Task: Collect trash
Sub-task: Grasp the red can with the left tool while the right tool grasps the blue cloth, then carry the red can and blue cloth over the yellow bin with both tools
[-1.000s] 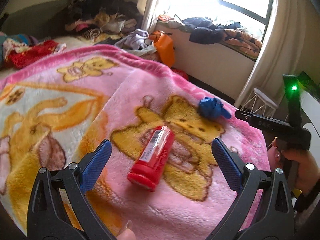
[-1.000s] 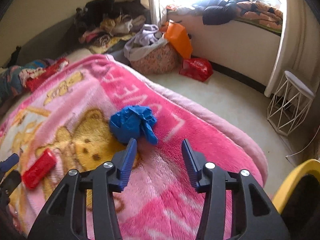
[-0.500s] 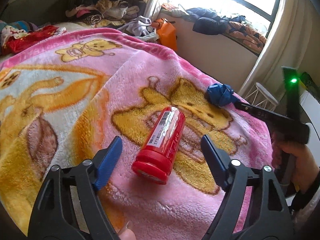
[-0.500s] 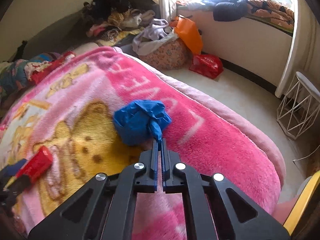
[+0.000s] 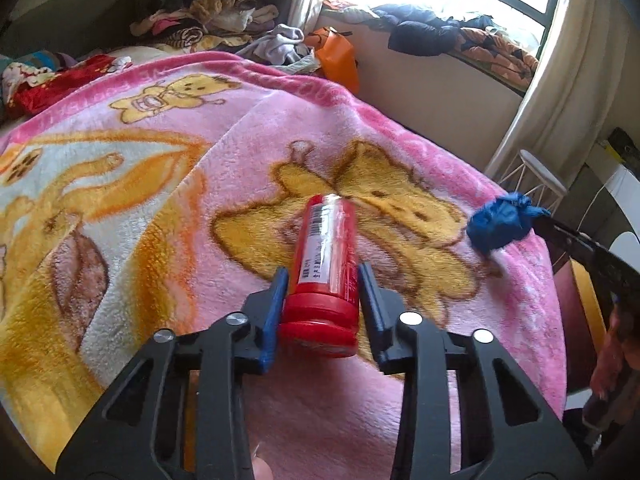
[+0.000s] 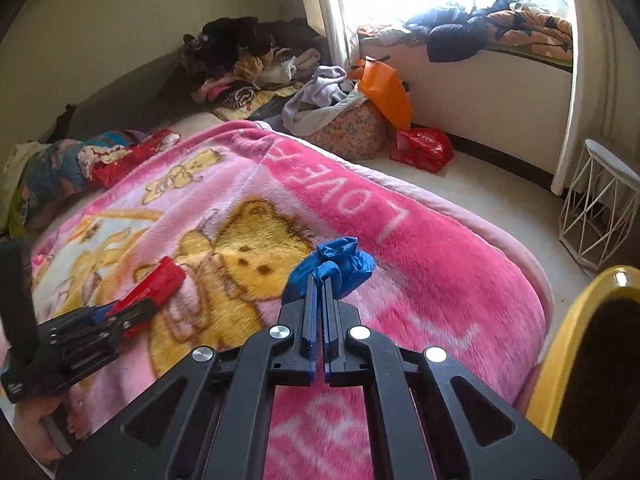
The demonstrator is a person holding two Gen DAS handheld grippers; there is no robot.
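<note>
Sunlit bedroom clutter is ringing a bed covered by a pink cartoon-bear blanket, and both pieces of trash are lying on it. Near the middle, the red canister is lying on its side with its long axis running straight away from the left gripper, capped end toward the camera. That gripper's 2 blue-padded fingers are pressing against the canister's flanks just above the cap, squeezing across its short width, so the hold appears to be square to the axis. Toward the blanket's edge, the crumpled blue glove is sitting at the tips of the right gripper, whose fingers are pressed nearly together, pinching a fold of the glove. Whether either item is clear of the blanket is hard to tell. Each hand is working the item nearest it, well apart from the other. Lifting straight up probably comes next; the canister's smooth wrap could be slipping if the squeeze is loosening.
</note>
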